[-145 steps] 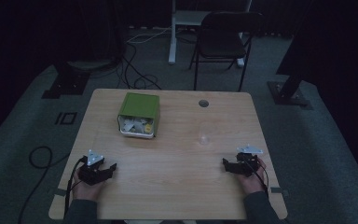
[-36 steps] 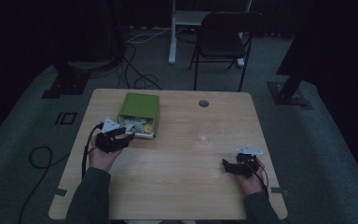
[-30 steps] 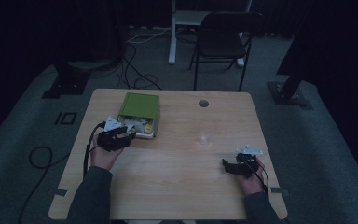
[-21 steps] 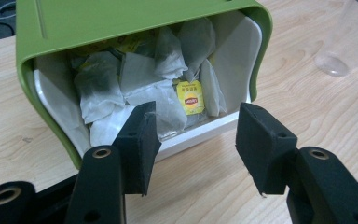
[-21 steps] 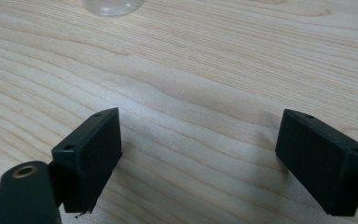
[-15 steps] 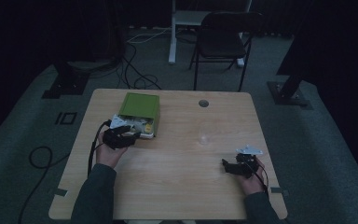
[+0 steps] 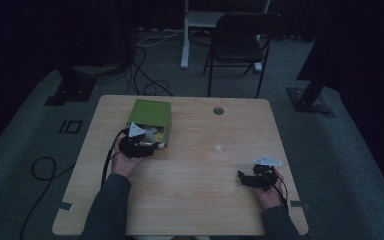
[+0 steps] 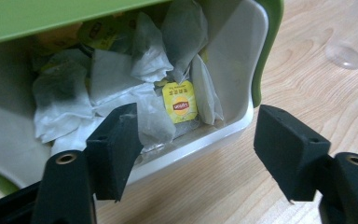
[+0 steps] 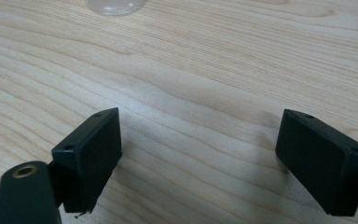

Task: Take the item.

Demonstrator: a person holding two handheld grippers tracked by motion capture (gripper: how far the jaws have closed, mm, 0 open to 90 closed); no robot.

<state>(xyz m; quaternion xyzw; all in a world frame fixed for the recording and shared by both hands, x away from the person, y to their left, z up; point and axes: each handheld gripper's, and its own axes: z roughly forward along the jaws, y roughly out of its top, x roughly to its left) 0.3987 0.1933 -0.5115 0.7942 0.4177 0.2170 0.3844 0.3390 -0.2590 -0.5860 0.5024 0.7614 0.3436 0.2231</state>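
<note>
A green box (image 7: 150, 114) lies on the wooden table (image 7: 190, 200) with its open side towards me. In the left gripper view its white inside (image 8: 233, 51) holds several tea bags (image 8: 121, 84), one with a yellow tag (image 8: 180, 101). My left gripper (image 7: 139, 145) (image 8: 198, 154) sits right at that opening. Its jaws have just been opening and stand wide. The left finger (image 8: 114, 149) reaches over the box's rim beside a tea bag, and nothing is pressed between the pads. My right gripper (image 7: 247, 179) (image 9: 198, 163) rests open over bare wood at the near right.
A small clear glass (image 7: 220, 146) (image 8: 344, 55) (image 9: 116, 5) stands mid-table, right of the box. A round cable hole (image 7: 218, 110) is at the table's far edge. A chair (image 7: 240, 40) and stand bases sit on the floor beyond.
The left hand has come from the table's near left edge up to the box, and over the last second it has slid right along the box's front. The right hand has kept still.
</note>
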